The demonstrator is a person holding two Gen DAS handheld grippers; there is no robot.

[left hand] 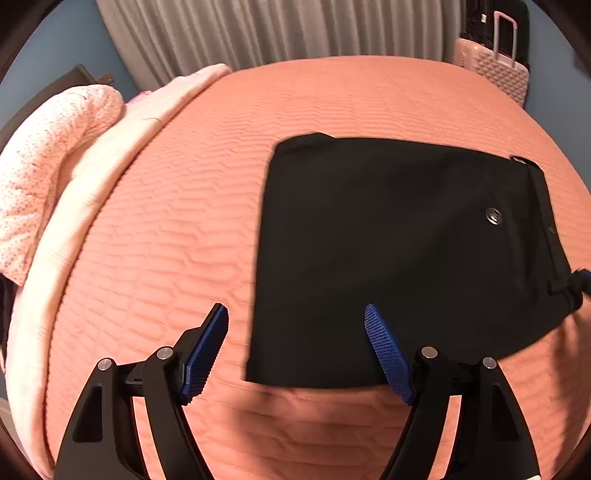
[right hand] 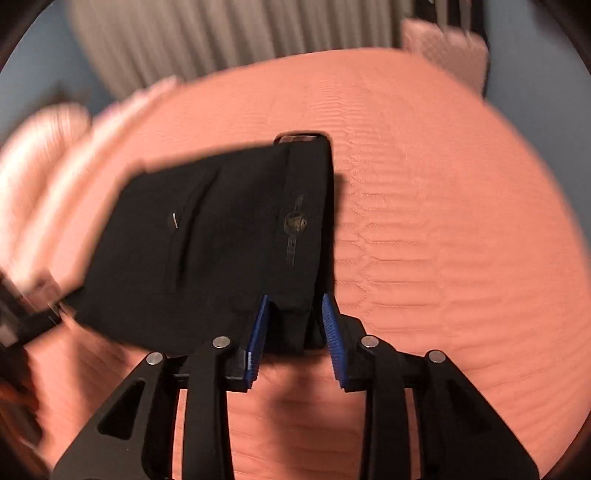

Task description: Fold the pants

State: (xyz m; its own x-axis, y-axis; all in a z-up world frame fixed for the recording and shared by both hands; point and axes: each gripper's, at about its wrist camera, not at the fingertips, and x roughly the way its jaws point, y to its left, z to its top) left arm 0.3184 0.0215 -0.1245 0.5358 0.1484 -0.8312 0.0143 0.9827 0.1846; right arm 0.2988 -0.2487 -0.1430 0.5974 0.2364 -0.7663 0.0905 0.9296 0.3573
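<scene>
Left gripper (left hand: 295, 325) is spread wide with nothing in it, one blue ribbed pad out over the bare bedspread and the other over the near left corner of the pants, not pinching anything as far as I can see. Right gripper (right hand: 293, 314) is only partly open, and the near end of the waistband sits between its blue pads. Can't honestly tell if the pads are pressing on the cloth or just sitting either side of it; the right wrist view is pretty smeared.

So the folded black fabric pants (left hand: 402, 258) are lying as a flat, roughly square packet on the salmon-pink quilted bedspread (left hand: 166, 229), toward the right side in the left wrist view. Small round metal button (left hand: 493, 216) shows near the waistband end, and that end looks a bit bunched at the right edge. In the right wrist view the waistband strip (right hand: 306, 214) runs straight away from the gripper, with a round emblem on it.

Other stuff around: a pale pink folded blanket (left hand: 110, 147) along the left edge of the bed with a pink speckled pillow (left hand: 48, 166) on top of it, grey pleated curtains (left hand: 258, 29) behind, and a pink hard-shell suitcase (left hand: 498, 70) at the far right corner.
</scene>
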